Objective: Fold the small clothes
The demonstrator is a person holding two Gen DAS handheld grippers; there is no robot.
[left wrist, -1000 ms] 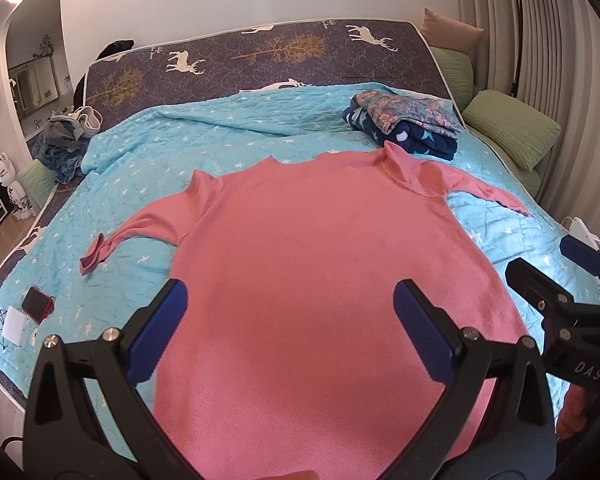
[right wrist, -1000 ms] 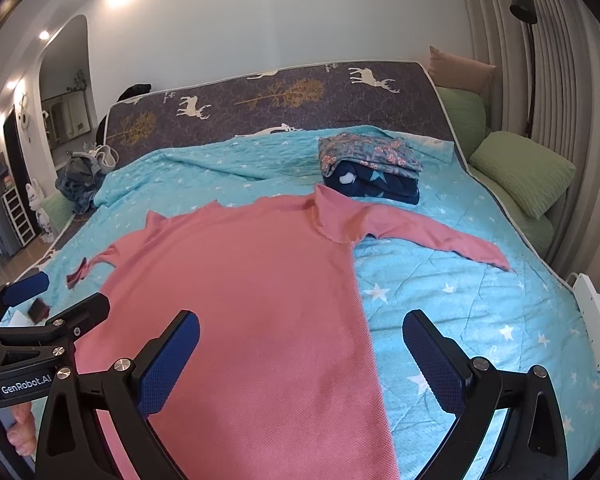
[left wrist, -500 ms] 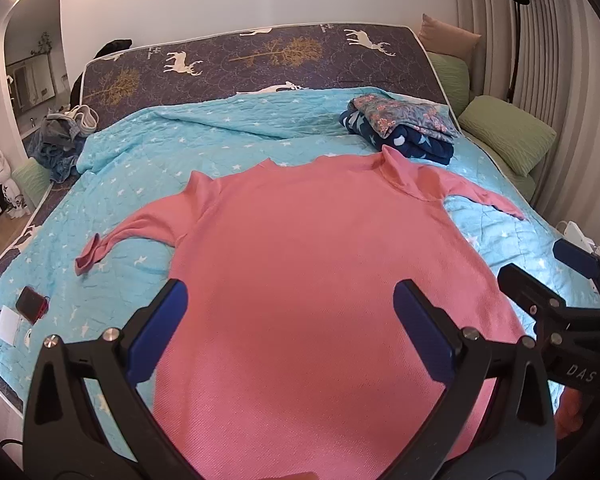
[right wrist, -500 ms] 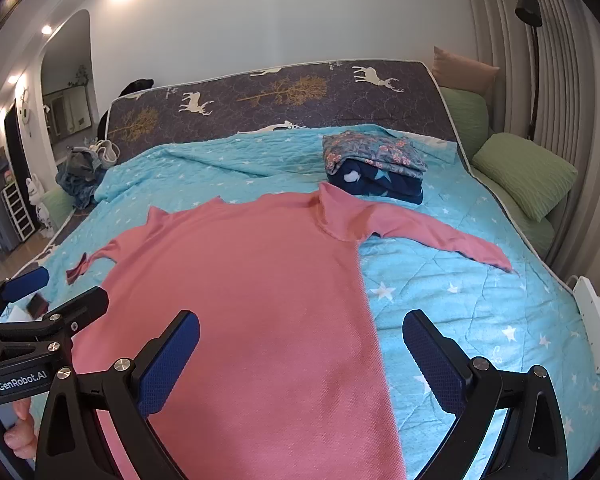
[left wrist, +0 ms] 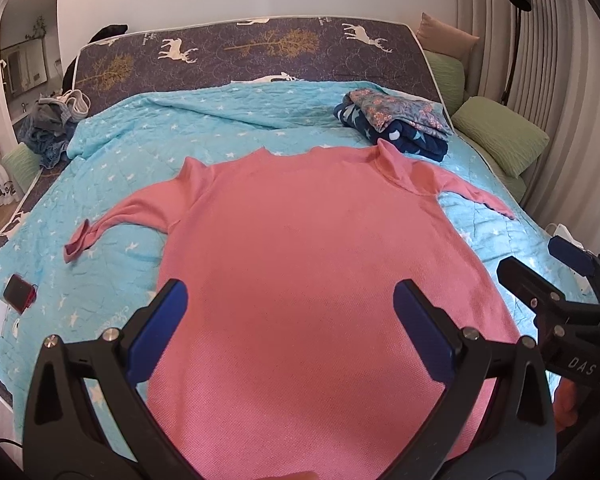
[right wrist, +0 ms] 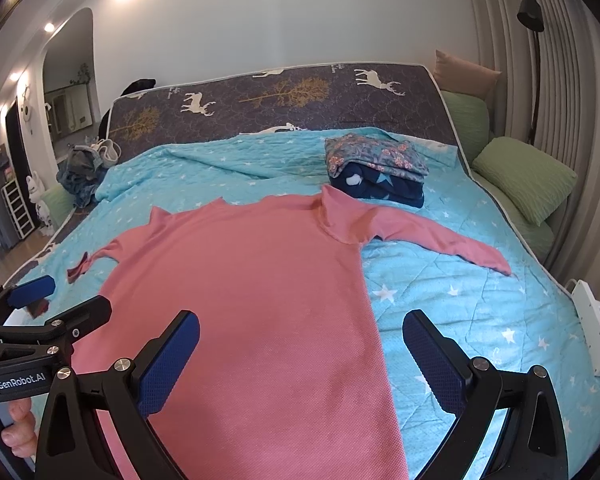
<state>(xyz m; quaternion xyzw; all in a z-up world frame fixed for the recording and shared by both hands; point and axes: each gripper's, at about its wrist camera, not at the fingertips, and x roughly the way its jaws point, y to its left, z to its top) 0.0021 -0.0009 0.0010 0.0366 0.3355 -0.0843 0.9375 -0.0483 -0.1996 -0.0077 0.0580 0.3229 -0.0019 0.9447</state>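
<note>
Bedroom light fell on a bed under a turquoise starred quilt. At the far left edge lay a phone and a heap of clothes sat by the headboard. The left gripper hung over the hem end of a pink sweater, its fingers spread wide and holding nothing. The sweater lay flat across the middle of the bed, collar toward the headboard, its left sleeve bent with the cuff turned up, its right sleeve stretched out straight. A folded stack sat just beyond the collar. The right gripper hovered over the sweater's right edge, fingers equally wide and empty. A green pillow lay at the far right.

The knit looked soft, light and limp, likely to sag and drag on the quilt rather than slide. Each cuff or the hem corners seemed the surest places to pinch, taking both layers together.
</note>
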